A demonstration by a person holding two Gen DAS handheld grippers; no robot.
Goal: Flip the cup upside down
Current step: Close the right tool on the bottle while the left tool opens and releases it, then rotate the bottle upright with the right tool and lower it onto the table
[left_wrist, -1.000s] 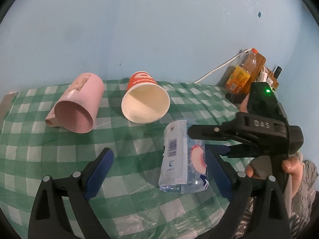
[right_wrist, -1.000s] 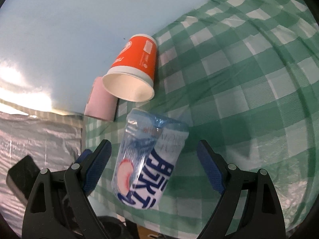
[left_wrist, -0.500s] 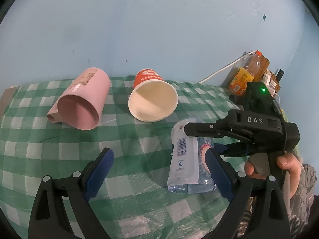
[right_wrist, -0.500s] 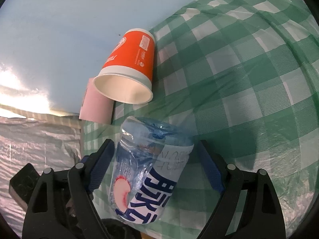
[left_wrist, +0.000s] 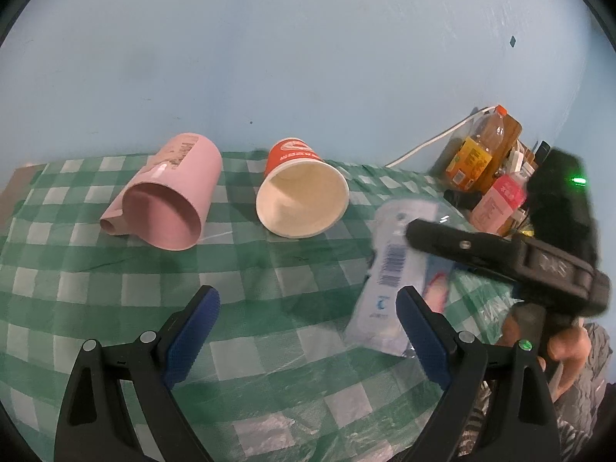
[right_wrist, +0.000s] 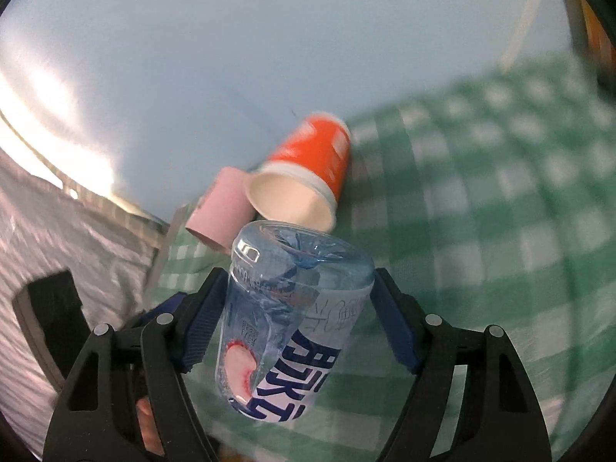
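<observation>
Right gripper (right_wrist: 296, 323) now clamps the clear blue cup (right_wrist: 285, 327), lifted and tilted near the counter's (left_wrist: 269, 308) front-right edge; 1 s ago it lay between spread pads. Left gripper (left_wrist: 304, 331) hangs released over bare checked cloth. Barcode visible; blue lettering unreadable; orange paper cup (left_wrist: 302, 196) and pink mug (left_wrist: 169, 200) lie sideways behind.

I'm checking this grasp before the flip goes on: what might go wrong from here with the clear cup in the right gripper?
1. The clear plastic cup looks thin and crinkled; the right gripper pressing its sides may crush it or let it slip as it turns.
2. The orange paper cup and pink cup lie on their sides just beyond it, so a wide swing may knock them rolling.
3. The open left gripper hovers close by and could get in the way.
</observation>
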